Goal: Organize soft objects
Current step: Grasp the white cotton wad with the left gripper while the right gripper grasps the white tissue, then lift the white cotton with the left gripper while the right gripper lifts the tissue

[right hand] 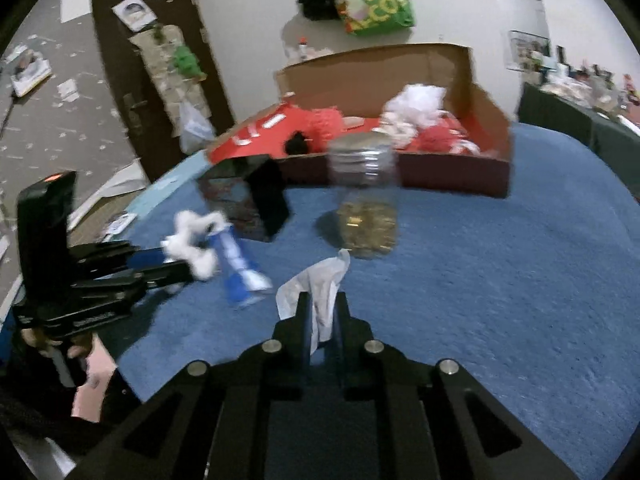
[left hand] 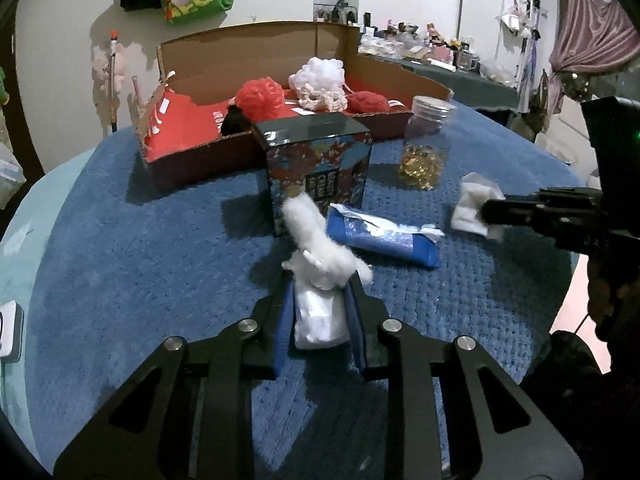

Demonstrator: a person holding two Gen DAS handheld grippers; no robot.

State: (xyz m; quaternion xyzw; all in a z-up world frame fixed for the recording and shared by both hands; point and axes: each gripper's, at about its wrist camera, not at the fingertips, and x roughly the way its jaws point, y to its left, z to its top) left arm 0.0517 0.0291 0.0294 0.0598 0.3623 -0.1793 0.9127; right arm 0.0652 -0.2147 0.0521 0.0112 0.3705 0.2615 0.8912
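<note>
1. Here, in the left wrist view, my left gripper [left hand: 320, 292] is clenched on a fluffy white wad of cotton wool [left hand: 320, 248], pinched low so the loose tuft stands above the fingers; I judge it is bound for the open cardboard box with a red lining [left hand: 256, 48] at the back, where a red mesh puff [left hand: 260, 98] already lies.
2. Between me and that box stand a dark patterned carton [left hand: 318, 160] and a clear plastic jar of gold bits [left hand: 426, 144], with a blue-and-white wrapped roll [left hand: 384, 236] just beside the wad.
3. In the blurred right wrist view, my right gripper [right hand: 322, 312] is clamped on a thin white tissue [right hand: 316, 284] above the blue knitted cloth [right hand: 500, 280]; the jar stands directly ahead.
</note>
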